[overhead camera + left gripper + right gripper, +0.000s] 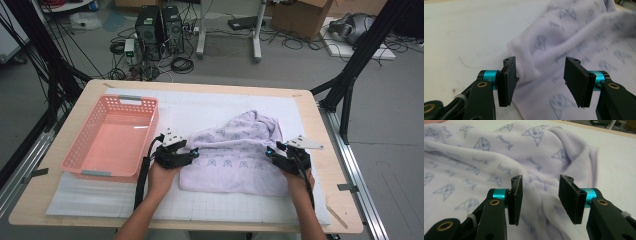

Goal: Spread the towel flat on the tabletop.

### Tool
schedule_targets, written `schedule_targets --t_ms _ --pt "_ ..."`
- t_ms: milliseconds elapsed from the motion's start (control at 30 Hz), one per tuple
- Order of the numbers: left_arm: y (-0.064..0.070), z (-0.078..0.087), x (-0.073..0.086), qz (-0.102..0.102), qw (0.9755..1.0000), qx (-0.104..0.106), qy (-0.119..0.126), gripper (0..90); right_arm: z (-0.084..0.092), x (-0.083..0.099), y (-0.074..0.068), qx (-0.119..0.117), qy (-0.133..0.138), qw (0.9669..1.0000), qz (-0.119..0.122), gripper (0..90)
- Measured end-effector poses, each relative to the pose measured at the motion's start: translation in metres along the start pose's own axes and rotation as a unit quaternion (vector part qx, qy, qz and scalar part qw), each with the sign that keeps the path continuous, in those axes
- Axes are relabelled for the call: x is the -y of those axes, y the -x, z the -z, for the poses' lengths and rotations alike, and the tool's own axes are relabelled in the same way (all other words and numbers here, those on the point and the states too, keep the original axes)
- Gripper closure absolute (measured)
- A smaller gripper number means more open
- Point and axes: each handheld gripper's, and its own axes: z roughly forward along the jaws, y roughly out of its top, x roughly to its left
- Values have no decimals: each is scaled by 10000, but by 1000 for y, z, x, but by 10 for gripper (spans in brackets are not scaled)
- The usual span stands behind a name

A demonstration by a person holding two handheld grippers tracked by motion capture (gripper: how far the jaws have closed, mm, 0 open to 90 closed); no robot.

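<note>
So the setup here: a pink basket (pixel 111 136) sits on the white mat (pixel 200 107) that covers most of the wooden table (pixel 320 150), and I'll use that basket as the reference for everything. It has slotted walls and looks empty inside

Just beside the basket, on the side away from its left wall, lies a crumpled lilac towel (pixel 235 152) printed with little cat faces. It's flat-ish on the mat, bunched up higher at the corner farthest from the person. Its long axis runs across the table, pointing away from the basket toward the far table edge, with the near hem roughly parallel to the table's front edge

The left tongs (pixel 192 152) are between the basket and the towel, right at the towel's basket-side edge. In the left gripper view the left tongs (pixel 540 80) stand apart, with the towel's (pixel 574 37) rolled edge lying between them and one pad right up against the fold, not clamped on it

The right tongs (pixel 270 152) are at the towel's opposite end, well apart from the basket. In the right gripper view the right tongs (pixel 540 198) are apart too, with a ridge of towel (pixel 486 152) running between them, not pinched

Nothing sits between either set of tongs and the cloth. Past the table on the floor, beyond the basket: two computer towers (pixel 160 27), a tangle of cables, a cardboard box (pixel 300 17)
</note>
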Motion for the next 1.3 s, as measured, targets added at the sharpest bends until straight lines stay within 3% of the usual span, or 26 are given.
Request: schedule_targets --t_ms 100,167,300,400,467,533,567,600,633,667,700,867,1033,1300 --pt "2 13 12 24 10000 15 -70 422 19 14 8 84 -101 9999 -66 516" --pt "0 22 23 187 9997 61 -172 402 31 26 13 103 -238 9994 -234 502" --pt "1 36 41 492 9972 400 -390 408 49 47 19 29 -500 9980 -380 494" --pt "11 39 45 431 9957 631 -533 404 59 55 19 -68 -657 9968 -449 484" --pt "21 41 46 206 9964 542 -624 413 64 61 15 -183 -753 9956 -524 483" --pt "30 45 48 -103 9974 268 -666 579 68 66 8 -205 -875 9947 -494 489" --pt "32 48 50 -191 9972 239 -679 658 69 69 4 -170 -975 9943 -393 493" --pt "31 51 52 -113 9966 385 -718 788 72 71 0 -81 -963 9950 -232 551" --pt "31 56 55 17 9964 452 -712 844 75 72 -3 -8 -985 9950 -153 643" --pt "32 61 58 51 9965 464 -692 850 79 73 -6 -75 -1007 9947 -204 777" --pt "34 67 62 91 9966 483 -656 855 82 75 -7 -159 -1013 9945 -215 849" --pt "41 97 80 279 9962 650 -504 857 103 85 -20 -242 -992 9946 -194 860" --pt "56 121 101 327 9949 835 -463 854 129 97 -35 -382 -1035 9939 -76 860" --pt "76 140 126 280 9882 1401 -555 844 174 124 -49 -590 -1313 9896 -13 869"
